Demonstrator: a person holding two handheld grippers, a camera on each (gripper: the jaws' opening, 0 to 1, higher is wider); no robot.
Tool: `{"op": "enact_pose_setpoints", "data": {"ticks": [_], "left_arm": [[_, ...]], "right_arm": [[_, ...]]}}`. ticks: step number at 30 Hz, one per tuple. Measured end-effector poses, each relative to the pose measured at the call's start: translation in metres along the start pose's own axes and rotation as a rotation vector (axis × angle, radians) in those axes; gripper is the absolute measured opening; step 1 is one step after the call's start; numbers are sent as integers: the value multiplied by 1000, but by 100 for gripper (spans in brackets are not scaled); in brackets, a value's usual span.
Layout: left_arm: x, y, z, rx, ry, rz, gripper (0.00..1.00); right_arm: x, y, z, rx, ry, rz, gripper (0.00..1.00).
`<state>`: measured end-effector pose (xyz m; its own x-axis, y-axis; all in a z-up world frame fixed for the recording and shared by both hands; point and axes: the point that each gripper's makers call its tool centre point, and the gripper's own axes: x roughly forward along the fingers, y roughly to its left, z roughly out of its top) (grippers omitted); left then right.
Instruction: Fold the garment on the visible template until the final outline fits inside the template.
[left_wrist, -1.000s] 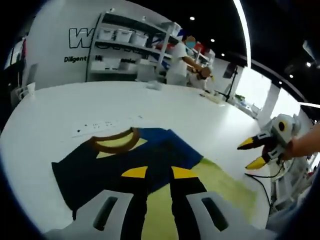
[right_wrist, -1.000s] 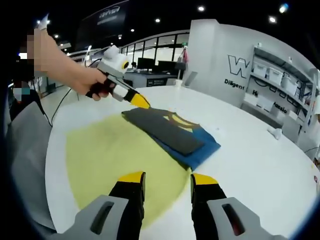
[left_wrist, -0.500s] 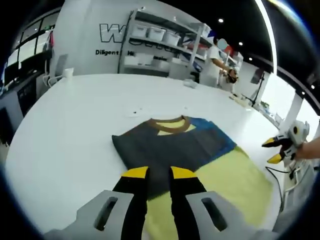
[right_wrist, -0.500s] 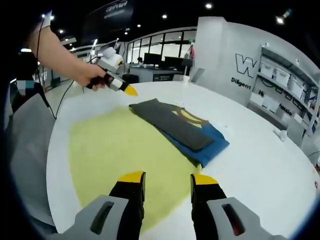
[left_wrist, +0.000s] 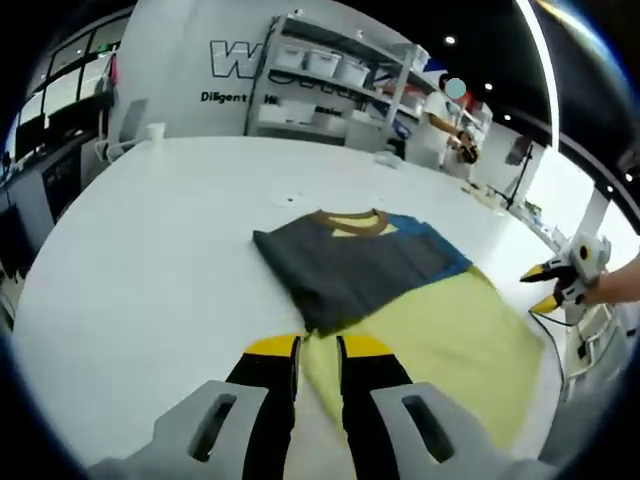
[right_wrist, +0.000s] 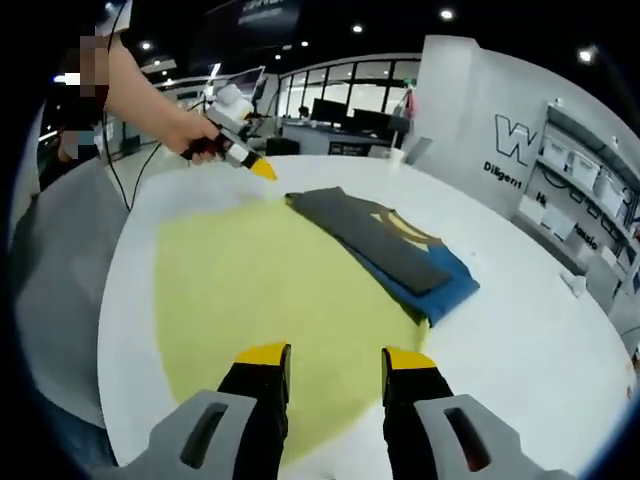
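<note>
Two views, and I read each from left to right. In my left gripper view, the round white table spreads out bare on the left. My left gripper sits low in the middle, its black, yellow-tipped jaws only a narrow gap apart, holding nothing and hovering just above the near edge of the pale yellow template sheet. Just beyond the tips lies the folded dark grey and blue garment with a brown collar, resting partly on the yellow template sheet and partly on bare table. Far right, my right gripper shows at the table edge, held in a hand, jaws apart and empty.

In my right gripper view, the left gripper appears upper left, gripped by a hand, its tips off the cloth. The template sheet lies centre, the garment along its right edge, overhanging onto the table. My right gripper is below, jaws spread, clasping nothing.
</note>
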<state>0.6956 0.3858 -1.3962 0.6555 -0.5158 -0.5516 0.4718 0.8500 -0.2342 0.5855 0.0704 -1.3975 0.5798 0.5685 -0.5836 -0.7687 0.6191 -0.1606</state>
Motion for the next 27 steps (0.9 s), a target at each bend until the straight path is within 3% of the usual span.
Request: {"op": "enact_pose_setpoints", "data": {"ticks": [11, 17, 27], "left_arm": [[-37, -46, -45, 180, 48, -158, 14], [-54, -70, -72, 294, 108, -245, 18], [-81, -96, -121, 454, 223, -360, 21]], "right_arm": [[-11, 32, -18, -62, 10, 103, 30], [-20, 46, -31, -87, 35, 162, 31], [-38, 68, -58, -133, 101, 244, 24]]}}
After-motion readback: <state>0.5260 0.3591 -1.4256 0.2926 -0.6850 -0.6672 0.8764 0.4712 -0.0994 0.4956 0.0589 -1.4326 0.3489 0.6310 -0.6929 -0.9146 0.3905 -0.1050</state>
